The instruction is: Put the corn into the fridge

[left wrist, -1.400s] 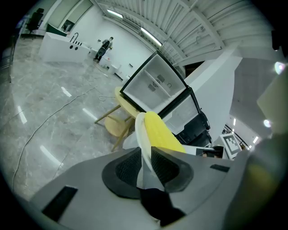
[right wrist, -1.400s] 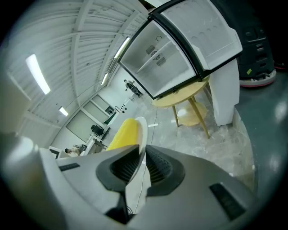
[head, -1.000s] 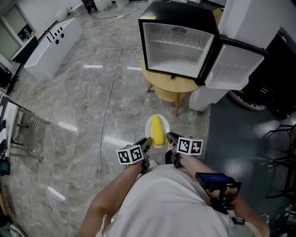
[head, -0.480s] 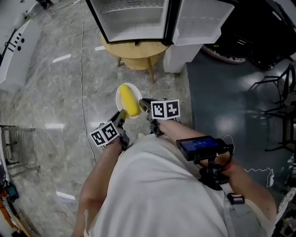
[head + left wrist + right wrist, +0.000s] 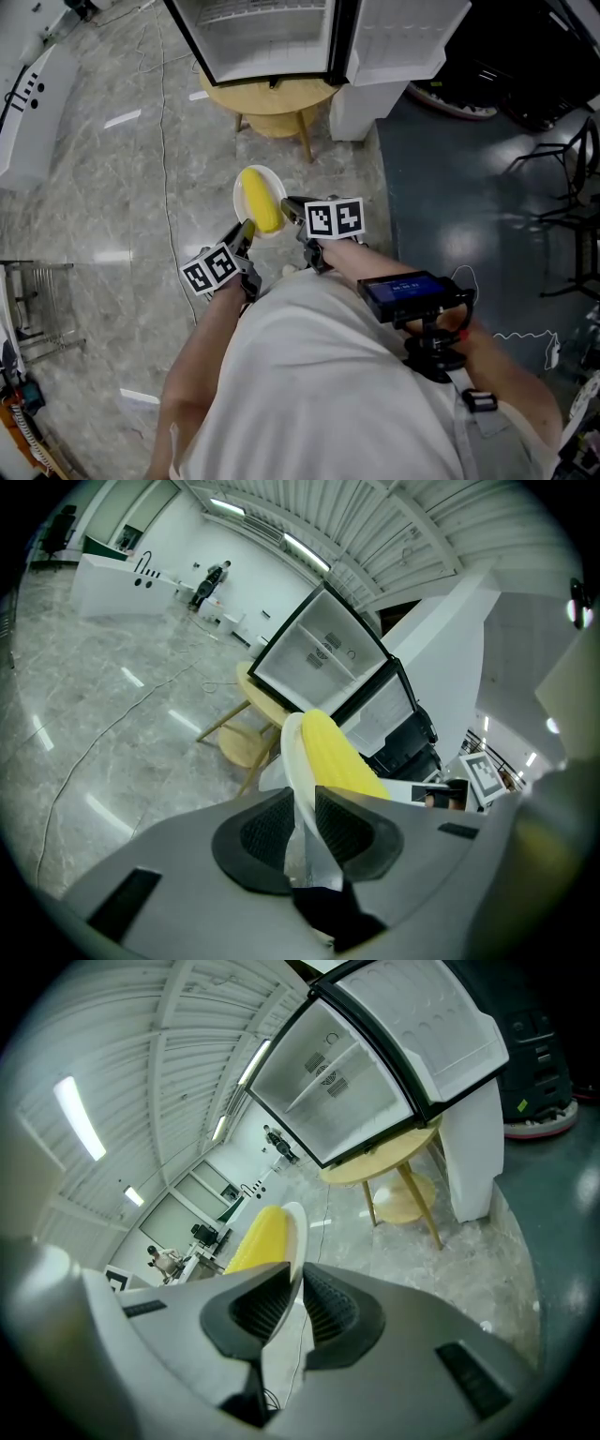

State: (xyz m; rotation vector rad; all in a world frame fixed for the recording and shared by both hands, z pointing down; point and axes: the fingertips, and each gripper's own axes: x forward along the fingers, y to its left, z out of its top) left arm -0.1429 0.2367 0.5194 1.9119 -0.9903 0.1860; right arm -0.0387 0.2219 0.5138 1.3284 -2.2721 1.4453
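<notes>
A yellow corn cob (image 5: 262, 199) lies on a small white plate (image 5: 243, 187) held out in front of the person's body. My left gripper (image 5: 246, 231) is shut on the plate's near-left rim and my right gripper (image 5: 290, 206) is shut on its right rim. In the left gripper view the plate's edge (image 5: 292, 757) stands between the pads, with the corn (image 5: 342, 758) just beyond them. The right gripper view shows the same, with the plate (image 5: 293, 1230) and the corn (image 5: 257, 1238). The black fridge (image 5: 267, 37) stands open ahead on a round wooden table (image 5: 277, 97), its shelves bare.
The fridge door (image 5: 403, 37) hangs open to the right. A cable (image 5: 167, 141) runs across the grey marble floor on the left. Dark equipment (image 5: 525, 56) stands at the right, a white counter (image 5: 28, 89) far left and a metal rack (image 5: 37, 300) near left.
The head view has shifted, so the fridge now sits at the top edge. Both grippers have kept their hold on the plate, and the corn has not moved on it.
</notes>
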